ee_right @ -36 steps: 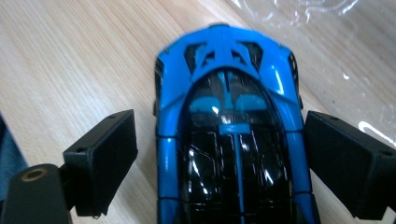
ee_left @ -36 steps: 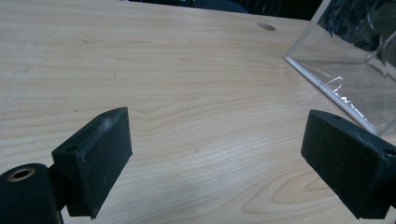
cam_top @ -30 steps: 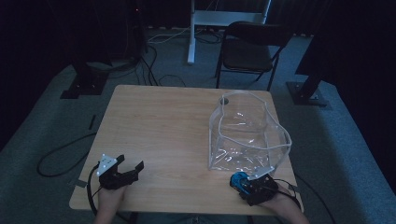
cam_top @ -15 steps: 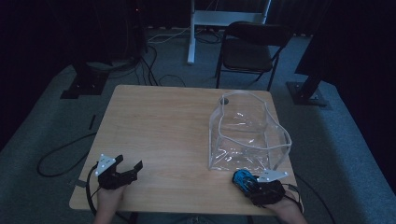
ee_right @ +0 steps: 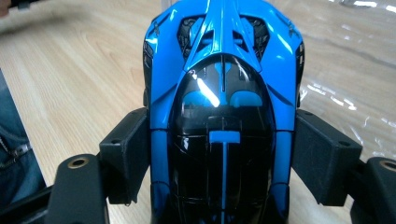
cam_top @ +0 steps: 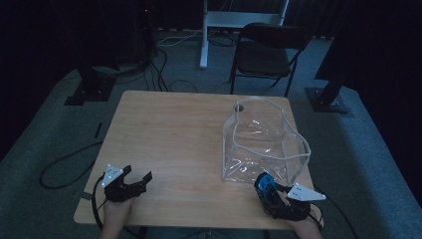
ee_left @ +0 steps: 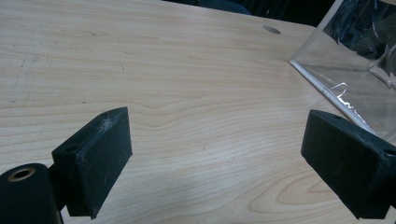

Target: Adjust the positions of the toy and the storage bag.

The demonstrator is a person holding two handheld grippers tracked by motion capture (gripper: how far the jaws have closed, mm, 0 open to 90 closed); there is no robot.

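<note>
1. The right gripper (cam_top: 271, 191) is pulling back toward the near table edge; a second ago it was sitting closer under the clear plastic bag (cam_top: 263, 144), and now it is sliding slightly right and toward the person.
2. Its jaws are pressing on both flanks of the blue toy car (ee_right: 222, 93), which is riding between them just in front of the bag's near wall.
3. That retreat is probably lining the car up for a lift toward the bag's open top.
4. The left gripper (cam_top: 130, 183) is staying put near the front-left corner, jaws spread wide, holding nothing.
5. Room check: the wooden table (cam_top: 169, 134) is lying bare between the hands, but the right gripper is crowding the front edge, so little margin is remaining behind it.
</note>
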